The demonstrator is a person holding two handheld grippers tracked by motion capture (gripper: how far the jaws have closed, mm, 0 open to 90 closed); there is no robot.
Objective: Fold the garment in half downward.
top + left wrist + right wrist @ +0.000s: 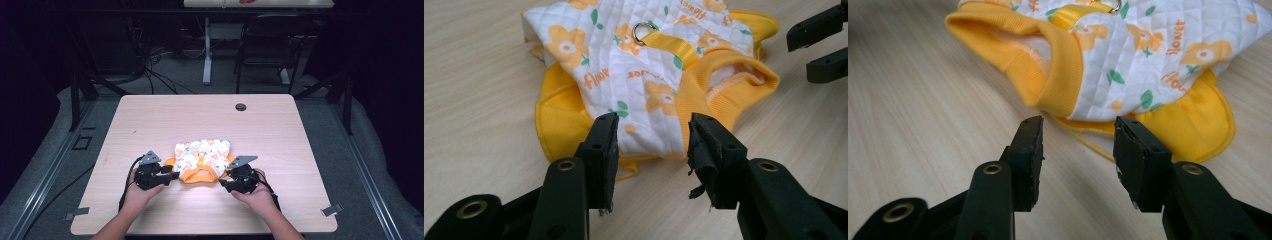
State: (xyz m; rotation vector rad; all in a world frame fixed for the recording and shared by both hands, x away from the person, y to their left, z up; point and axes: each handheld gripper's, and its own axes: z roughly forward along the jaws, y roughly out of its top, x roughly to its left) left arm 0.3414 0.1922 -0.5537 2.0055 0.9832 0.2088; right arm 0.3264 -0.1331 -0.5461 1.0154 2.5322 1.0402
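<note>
Both grippers stand with jaws apart and nothing between them: left gripper [170, 176] at the lower left of the small flowered garment [202, 159], right gripper [224, 184] at its lower right (about equally near). It lies mid-table [150, 120], orange collar [200, 176] toward the bottom of the frame

Each hand carries a black two-jaw gripper. The left gripper [172, 175] and right gripper [223, 184], lower centre of the high view, each bear a grey three-cornered plate on top, and a black cable trails from each body toward the bottom edge. In the gripper views, the jaws rise from the bottom as flat black bars with brass-coloured eyelets at the pivots, ending in rectangular black pads [603, 160] with frayed lower edges. The forearms are bare, with no sleeves.
</note>
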